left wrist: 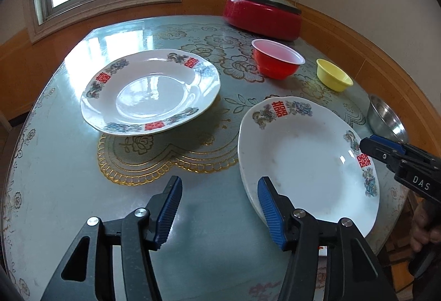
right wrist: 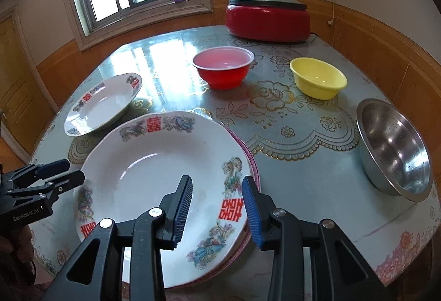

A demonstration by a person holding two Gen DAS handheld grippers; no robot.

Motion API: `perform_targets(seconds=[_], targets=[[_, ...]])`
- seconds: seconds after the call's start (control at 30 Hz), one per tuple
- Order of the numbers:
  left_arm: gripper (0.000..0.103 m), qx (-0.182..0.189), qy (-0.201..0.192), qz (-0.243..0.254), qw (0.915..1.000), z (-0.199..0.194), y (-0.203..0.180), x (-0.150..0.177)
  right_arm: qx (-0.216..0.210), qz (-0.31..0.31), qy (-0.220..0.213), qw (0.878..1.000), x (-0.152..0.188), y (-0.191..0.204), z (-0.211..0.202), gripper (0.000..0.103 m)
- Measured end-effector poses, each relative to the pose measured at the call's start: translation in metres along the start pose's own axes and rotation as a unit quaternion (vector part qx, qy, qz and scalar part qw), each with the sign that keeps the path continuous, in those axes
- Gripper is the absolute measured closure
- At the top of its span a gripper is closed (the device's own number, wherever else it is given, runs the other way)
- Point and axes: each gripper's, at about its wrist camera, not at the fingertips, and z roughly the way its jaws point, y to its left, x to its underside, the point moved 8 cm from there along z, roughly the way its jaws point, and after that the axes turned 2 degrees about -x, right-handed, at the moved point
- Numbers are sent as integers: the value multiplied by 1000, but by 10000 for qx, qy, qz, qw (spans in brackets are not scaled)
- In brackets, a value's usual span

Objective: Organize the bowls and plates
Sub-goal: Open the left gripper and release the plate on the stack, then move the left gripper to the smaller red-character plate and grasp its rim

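Observation:
A stack of plates, topped by a white plate with red characters (right wrist: 154,163) (left wrist: 303,163), sits at the table's near edge. A second white plate (left wrist: 148,91) (right wrist: 104,105) lies alone to the left. My left gripper (left wrist: 220,207) is open with nothing between its fingers, its right finger just beside the stack's left rim; the right wrist view shows it too (right wrist: 74,171). My right gripper (right wrist: 217,204) (left wrist: 369,145) is open above the top plate's near right rim, pads not pressing on it. Behind stand a red bowl (right wrist: 223,66), a yellow bowl (right wrist: 318,79) and a steel bowl (right wrist: 394,146).
A red lidded electric pot (right wrist: 268,19) stands at the table's far edge by the wall. The table (left wrist: 69,176) carries a glossy flowered cover and drops off close to the stack and the steel bowl. A window and a wooden door are to the left.

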Motion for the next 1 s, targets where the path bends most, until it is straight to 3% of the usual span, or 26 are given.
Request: perform_targets(seconds=[0.27, 0.33, 0.7, 1.0], targets=[[29, -7, -64, -60, 10000, -7, 18, 3, -875, 272, 111, 9957, -9, 36, 9, 65], [29, 6, -76, -89, 9999, -9, 23, 4, -1089, 372, 142, 9933, -10, 44, 11, 59], [29, -217, -164, -458, 9986, -11, 73, 5, -1646, 342, 277, 9854, -36, 91, 27, 44], [26, 158, -97, -937, 9954, -6, 113, -2, -1888, 480, 449, 9798, -64, 118, 57, 44]])
